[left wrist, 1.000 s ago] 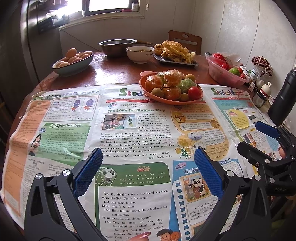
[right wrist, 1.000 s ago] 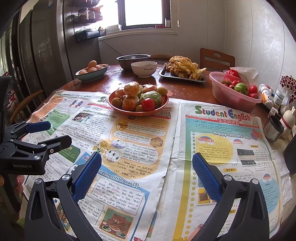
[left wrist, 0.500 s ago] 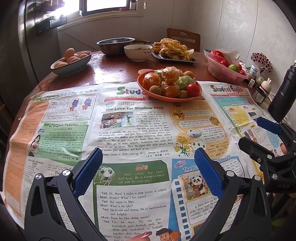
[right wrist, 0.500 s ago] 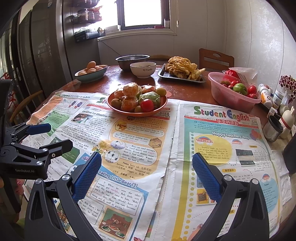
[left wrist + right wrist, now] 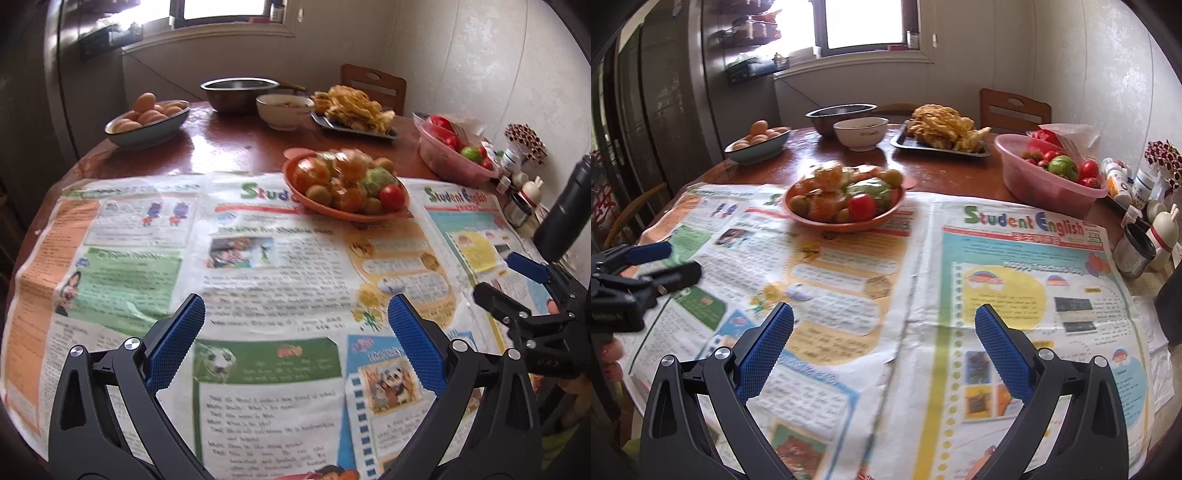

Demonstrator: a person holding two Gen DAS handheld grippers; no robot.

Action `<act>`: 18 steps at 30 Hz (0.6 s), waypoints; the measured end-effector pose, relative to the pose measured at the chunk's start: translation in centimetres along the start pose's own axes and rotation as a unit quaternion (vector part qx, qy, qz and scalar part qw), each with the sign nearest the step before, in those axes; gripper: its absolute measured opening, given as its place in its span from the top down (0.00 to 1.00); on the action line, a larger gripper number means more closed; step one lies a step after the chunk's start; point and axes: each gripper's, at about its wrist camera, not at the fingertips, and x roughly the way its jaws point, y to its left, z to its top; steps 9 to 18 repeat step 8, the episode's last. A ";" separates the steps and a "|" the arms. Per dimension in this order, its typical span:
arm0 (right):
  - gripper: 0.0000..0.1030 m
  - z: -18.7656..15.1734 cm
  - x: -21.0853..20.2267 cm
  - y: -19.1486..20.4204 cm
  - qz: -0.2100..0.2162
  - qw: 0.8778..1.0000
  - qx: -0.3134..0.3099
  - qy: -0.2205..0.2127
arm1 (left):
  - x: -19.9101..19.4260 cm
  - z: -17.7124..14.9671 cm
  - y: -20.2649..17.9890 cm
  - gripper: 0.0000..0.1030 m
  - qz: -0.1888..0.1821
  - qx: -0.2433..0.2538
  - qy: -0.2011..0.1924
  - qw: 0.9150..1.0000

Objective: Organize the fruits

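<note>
An orange bowl (image 5: 400, 192) (image 5: 894, 206) piled with mixed fruit stands on the newspaper at the table's middle: wrapped oranges (image 5: 312, 173), kiwis, a green fruit and a red tomato (image 5: 392, 195) (image 5: 861, 206). A pink basin (image 5: 1034, 181) (image 5: 439, 157) with tomatoes and a green fruit stands at the right. My left gripper (image 5: 295, 325) is open and empty over the newspaper, well short of the bowl. My right gripper (image 5: 884, 328) is open and empty too, over the right newspaper page. Each gripper shows at the edge of the other's view.
A bowl of eggs (image 5: 147, 122), a steel bowl (image 5: 238, 92), a white bowl (image 5: 284, 109) and a tray of fried food (image 5: 354, 110) stand at the back. Small bottles, a metal cup (image 5: 1137, 251) and figurines crowd the right edge. A dark bottle (image 5: 565, 218) stands near the right gripper.
Both grippers have moved forward a little toward the fruit bowl, which now looks closer and blurred. Both stay open and empty.
</note>
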 end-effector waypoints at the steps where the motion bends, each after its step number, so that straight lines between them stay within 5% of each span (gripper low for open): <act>1: 0.04 0.3 0.2 -0.7 -0.004 1.000 0.004 0.002 | 0.2 0.4 0.5 0.09 0.006 -0.004 0.004 1.000; 4: 0.04 1.3 1.4 -3.5 -0.027 0.999 0.017 0.015 | 1.5 1.9 2.9 0.09 0.017 -0.018 0.025 0.999; 8: 0.04 2.6 4.8 -8.5 -0.087 0.994 0.027 0.065 | 5.3 4.2 7.9 0.09 0.082 -0.032 0.054 0.995; 18: 0.04 2.6 4.8 -8.5 -0.087 0.994 0.027 0.065 | 5.3 4.2 7.9 0.09 0.082 -0.032 0.054 0.995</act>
